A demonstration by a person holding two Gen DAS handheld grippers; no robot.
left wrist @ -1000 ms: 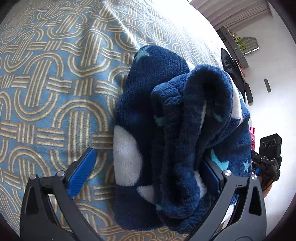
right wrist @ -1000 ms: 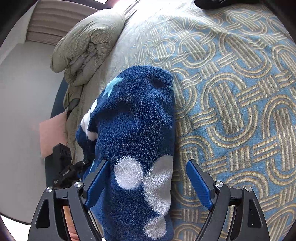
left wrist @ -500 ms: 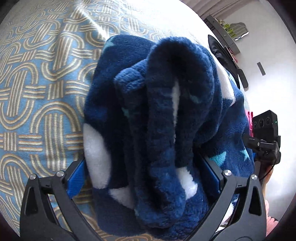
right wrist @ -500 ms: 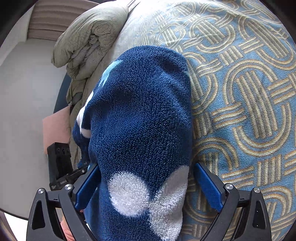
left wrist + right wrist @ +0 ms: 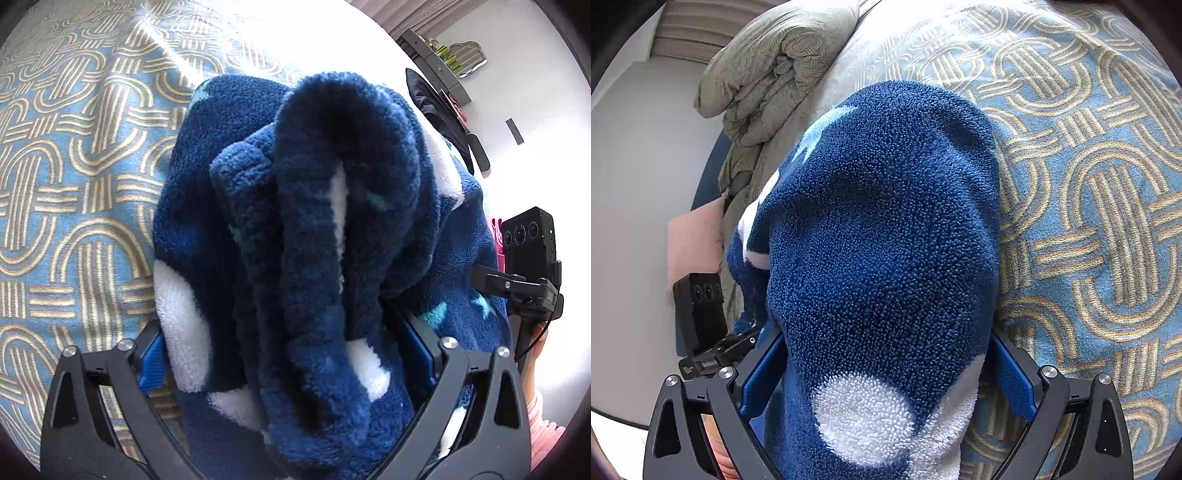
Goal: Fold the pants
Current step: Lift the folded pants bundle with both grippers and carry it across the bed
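The pants point(image 5: 295, 229) are dark blue fleece with white patches and pale blue stars, folded into a thick bundle on a blue bedspread point(image 5: 66, 192) with tan loops. My left gripper point(image 5: 284, 350) has its jaws set wide around one end of the bundle, with the fleece filling the gap between the blue pads point(image 5: 151, 358). In the right wrist view the same pants point(image 5: 882, 236) fill the middle. My right gripper point(image 5: 882, 369) has its jaws wide around the other end, with the pads point(image 5: 1012, 376) against the sides.
A rumpled grey-green duvet point(image 5: 768, 77) lies at the bed's far edge. A dark shelf point(image 5: 439, 70) stands by the white wall. The other gripper's black camera box shows in the left wrist view point(image 5: 528, 243) and in the right wrist view point(image 5: 701, 306).
Both grippers have moved forward onto the bundle, so the fleece now fills the gap between each pair of fingers. The bundle looks larger and closer in both views.
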